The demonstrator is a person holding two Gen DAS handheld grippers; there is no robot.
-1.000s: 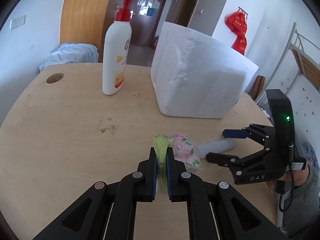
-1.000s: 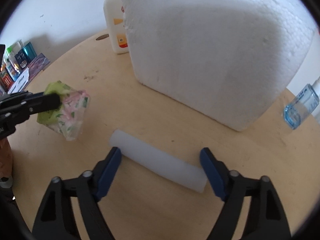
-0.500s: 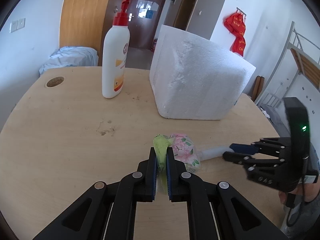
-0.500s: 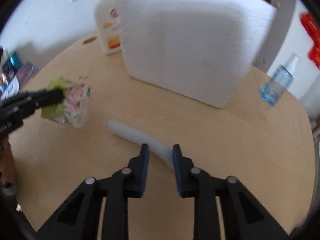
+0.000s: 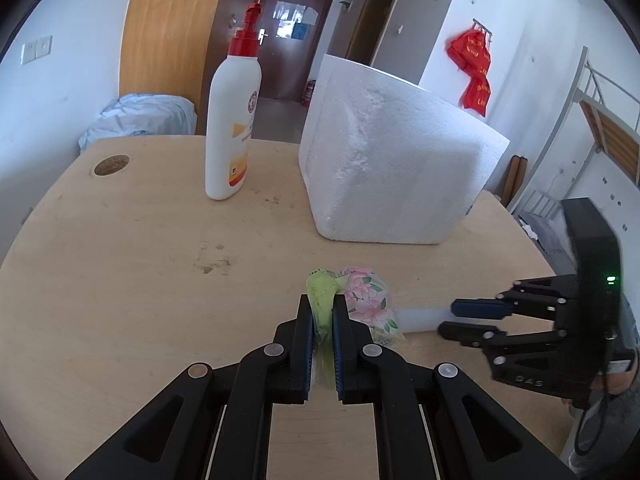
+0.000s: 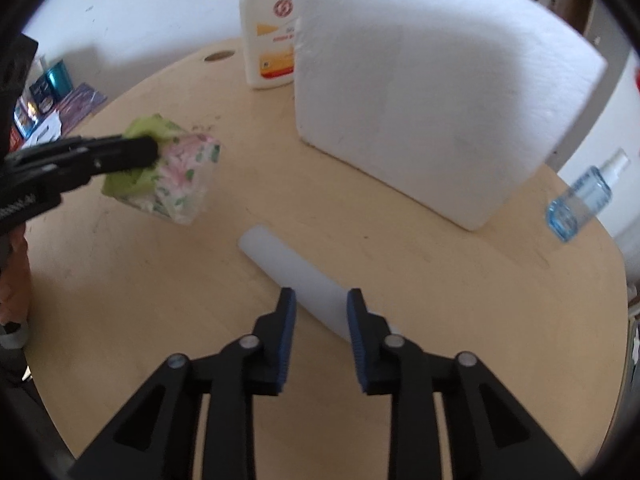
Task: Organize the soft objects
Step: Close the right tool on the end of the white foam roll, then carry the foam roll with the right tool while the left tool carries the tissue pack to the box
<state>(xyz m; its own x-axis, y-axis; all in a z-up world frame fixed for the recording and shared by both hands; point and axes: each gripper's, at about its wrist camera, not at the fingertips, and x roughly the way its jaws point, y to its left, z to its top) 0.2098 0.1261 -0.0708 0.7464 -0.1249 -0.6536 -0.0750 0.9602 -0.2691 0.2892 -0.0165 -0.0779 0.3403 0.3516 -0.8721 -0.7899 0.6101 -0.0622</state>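
My left gripper (image 5: 321,312) is shut on the green edge of a floral tissue pack (image 5: 368,300), which rests low over the wooden table (image 5: 140,260). In the right wrist view the pack (image 6: 176,176) hangs from the left gripper (image 6: 148,150). My right gripper (image 6: 320,300) is shut on one end of a white foam tube (image 6: 288,264) lying on the table. The left wrist view shows that gripper (image 5: 452,316) at the tube's (image 5: 420,316) right end. A large white foam block (image 5: 392,168) stands behind.
A white lotion bottle (image 5: 232,132) with a red pump stands left of the foam block. A small blue spray bottle (image 6: 580,200) stands at the table's right edge. A round cable hole (image 5: 112,165) is at the far left. Boxes (image 6: 44,92) lie beyond the table.
My right gripper closed from wide open onto the foam tube's end and shifted along it. The left gripper kept hold of the tissue pack and barely moved.
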